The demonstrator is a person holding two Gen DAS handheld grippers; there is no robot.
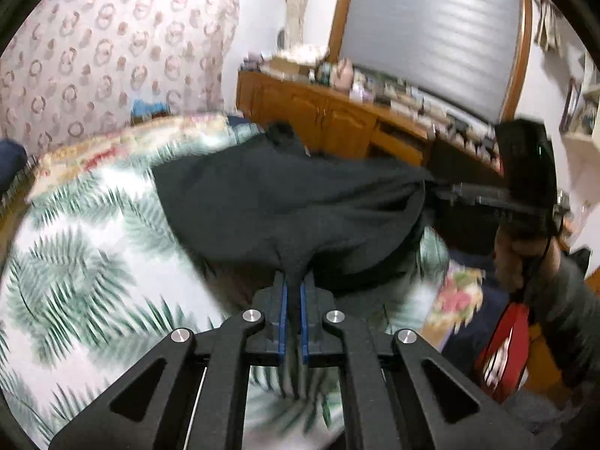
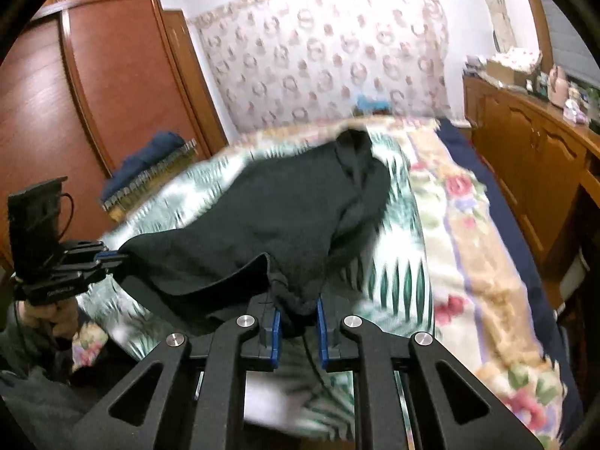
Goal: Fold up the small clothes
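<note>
While it hung slack between the two pairs of tongs, the dark garment (image 1: 285, 202) sagged in loose folds, its far end trailing on the palm-leaf bedspread (image 1: 82, 247) toward the bed's far edge. Around the bed stood a patterned headboard (image 2: 326, 52), a wooden wardrobe (image 2: 75, 86) and a cluttered wooden dresser (image 1: 337, 112). The left tongs (image 1: 294, 296) were pressed almost together, pinching one near corner of the cloth, and the right tongs (image 2: 298, 322), slightly wider, pinched a bunched wad of the other corner.
</note>
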